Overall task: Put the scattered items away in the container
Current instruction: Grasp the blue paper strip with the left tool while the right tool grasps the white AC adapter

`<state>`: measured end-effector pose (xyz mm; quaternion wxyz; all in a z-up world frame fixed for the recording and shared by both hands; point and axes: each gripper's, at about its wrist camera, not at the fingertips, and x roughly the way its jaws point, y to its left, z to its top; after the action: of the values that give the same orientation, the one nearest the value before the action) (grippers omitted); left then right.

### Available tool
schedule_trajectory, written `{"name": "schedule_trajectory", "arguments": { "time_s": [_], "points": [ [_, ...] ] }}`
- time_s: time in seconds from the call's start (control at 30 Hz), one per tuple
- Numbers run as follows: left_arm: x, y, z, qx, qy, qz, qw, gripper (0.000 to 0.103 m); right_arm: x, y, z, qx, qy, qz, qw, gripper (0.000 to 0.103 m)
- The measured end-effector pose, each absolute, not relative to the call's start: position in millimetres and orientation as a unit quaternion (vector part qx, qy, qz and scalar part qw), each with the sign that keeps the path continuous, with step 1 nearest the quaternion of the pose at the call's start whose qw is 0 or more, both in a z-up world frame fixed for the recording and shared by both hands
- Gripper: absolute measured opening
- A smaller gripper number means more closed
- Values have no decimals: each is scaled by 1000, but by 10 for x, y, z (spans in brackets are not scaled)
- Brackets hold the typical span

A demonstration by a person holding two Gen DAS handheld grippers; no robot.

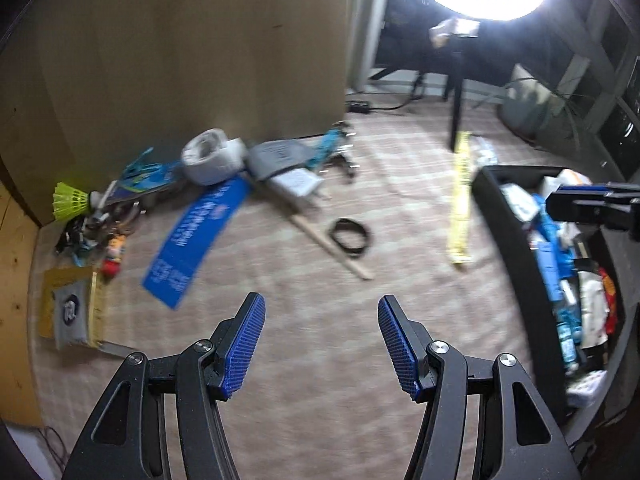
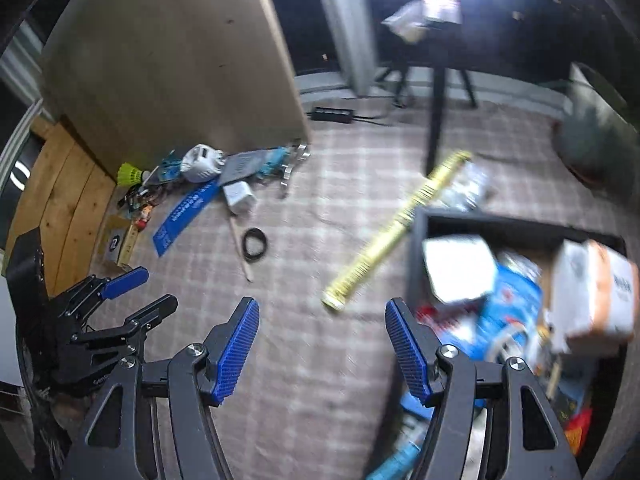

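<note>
beside blurred container (image 2: 520, 236), half-hidden clutter (image 2: 500, 312)

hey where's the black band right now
The black band lies on the checked rug, centre of both views, touching the wooden stick, between the blue strip and the yellow tube.

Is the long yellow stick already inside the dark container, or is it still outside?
Outside. The yellow stick lies on the checked carpet beside the dark container, near its corner; whether it touches the wall, I cannot tell.
</note>
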<state>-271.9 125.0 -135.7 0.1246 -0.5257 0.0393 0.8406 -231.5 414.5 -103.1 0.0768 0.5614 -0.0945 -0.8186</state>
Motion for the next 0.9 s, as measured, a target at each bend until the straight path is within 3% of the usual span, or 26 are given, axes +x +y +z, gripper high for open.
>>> {"name": "schedule_trajectory", "arguments": {
  "time_s": [0.33,0.77,0.9],
  "points": [
    [-3409,583,-1802,-570,78,810,113,63,-3122,3413,-1351,591,-44,-796,123,62],
    [-4040,430,-2252,-605,130,775,131,63,-3909,2847,-1914,636,-2,-758,146,62],
    [-4113,446,-2320,-606,131,773,138,70,-4023,2780,-2029,642,5,-753,147,62]
  ]
}}
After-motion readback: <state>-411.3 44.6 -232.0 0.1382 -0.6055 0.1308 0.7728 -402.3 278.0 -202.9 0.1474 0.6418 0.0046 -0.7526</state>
